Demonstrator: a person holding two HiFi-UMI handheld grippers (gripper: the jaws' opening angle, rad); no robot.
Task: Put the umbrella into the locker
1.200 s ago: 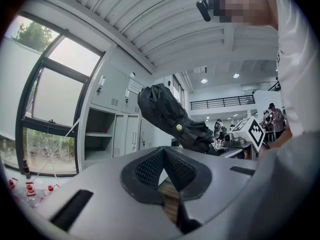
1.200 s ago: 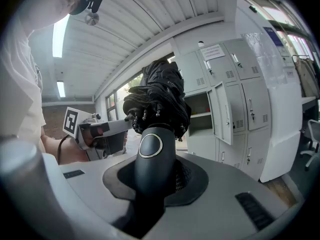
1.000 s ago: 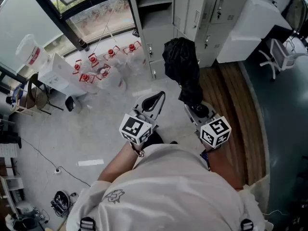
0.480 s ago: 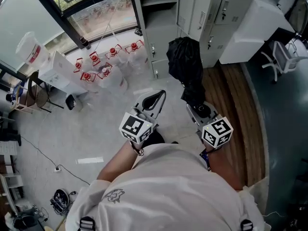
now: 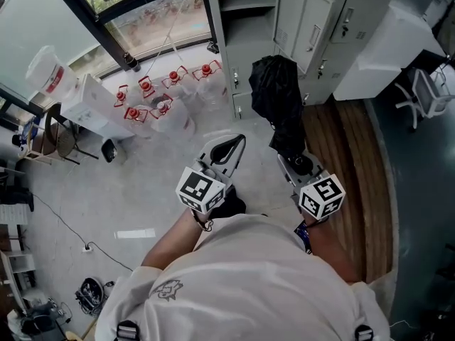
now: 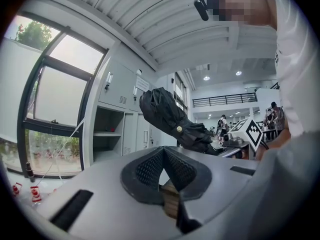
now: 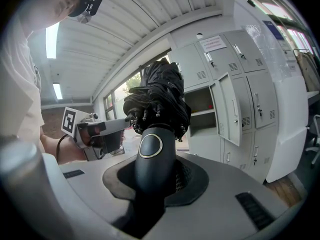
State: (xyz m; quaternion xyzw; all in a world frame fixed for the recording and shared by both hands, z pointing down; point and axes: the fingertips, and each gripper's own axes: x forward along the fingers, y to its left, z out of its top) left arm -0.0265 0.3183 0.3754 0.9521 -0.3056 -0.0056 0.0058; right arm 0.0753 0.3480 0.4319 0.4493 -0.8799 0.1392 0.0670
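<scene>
Right tool (image 7: 155,176) clamps the smooth black handle (image 7: 151,151) of the folded black fabric umbrella (image 5: 274,94), airborne before the open grey steel locker (image 7: 205,106). Left tool (image 6: 164,168) pinched shut, empty. Handle stiff, probably slippery; canopy soft, light.

Camera layout: one head view, two gripper views.
Head view looks steeply down; each gripper view sights closely along its fingers (image 6: 149,170); all three share the umbrella (image 5: 276,94) extending beyond the right fingers.
</scene>
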